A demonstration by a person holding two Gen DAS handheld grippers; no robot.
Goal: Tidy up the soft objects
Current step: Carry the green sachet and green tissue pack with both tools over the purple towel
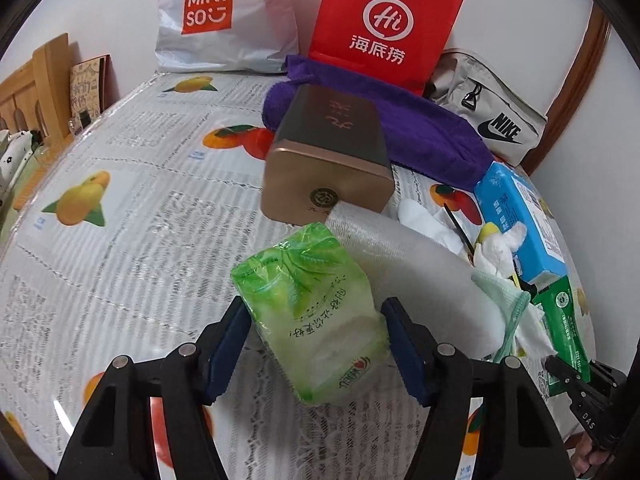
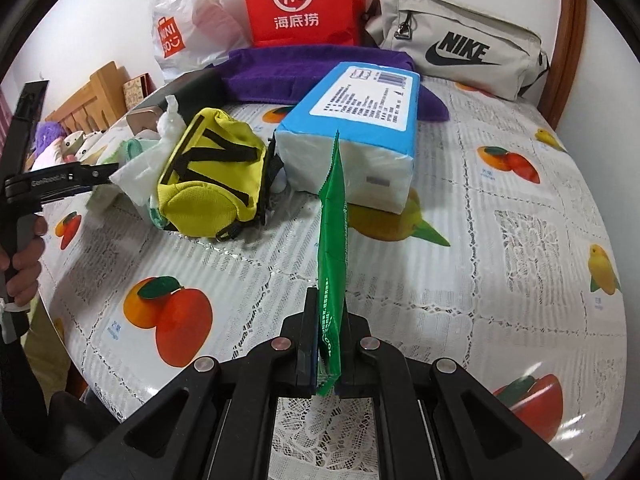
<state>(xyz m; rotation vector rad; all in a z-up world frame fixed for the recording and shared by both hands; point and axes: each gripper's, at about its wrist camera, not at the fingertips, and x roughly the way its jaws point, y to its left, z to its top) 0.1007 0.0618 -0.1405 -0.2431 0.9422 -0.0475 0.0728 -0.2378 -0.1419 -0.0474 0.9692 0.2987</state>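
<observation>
A soft green tissue pack [image 1: 316,312] lies tilted on the fruit-print tablecloth [image 1: 120,240], and my left gripper [image 1: 316,308] is shut on it, a blue pad pressed against each side. My right gripper [image 2: 329,304] is shut on a flat green sachet [image 2: 332,240] that stands on edge and points toward a blue tissue pack [image 2: 352,132]. In the left wrist view the green sachet [image 1: 564,320] shows at the lower right. A yellow pouch [image 2: 212,172] lies left of the blue pack, among crumpled white tissues [image 2: 140,172].
A bronze box [image 1: 328,160] lies behind the green pack, a translucent white roll [image 1: 412,264] to its right. A purple towel [image 1: 420,128], a red paper bag [image 1: 384,24], a white Miniso bag [image 1: 216,16] and a grey Nike bag [image 1: 496,120] line the wall.
</observation>
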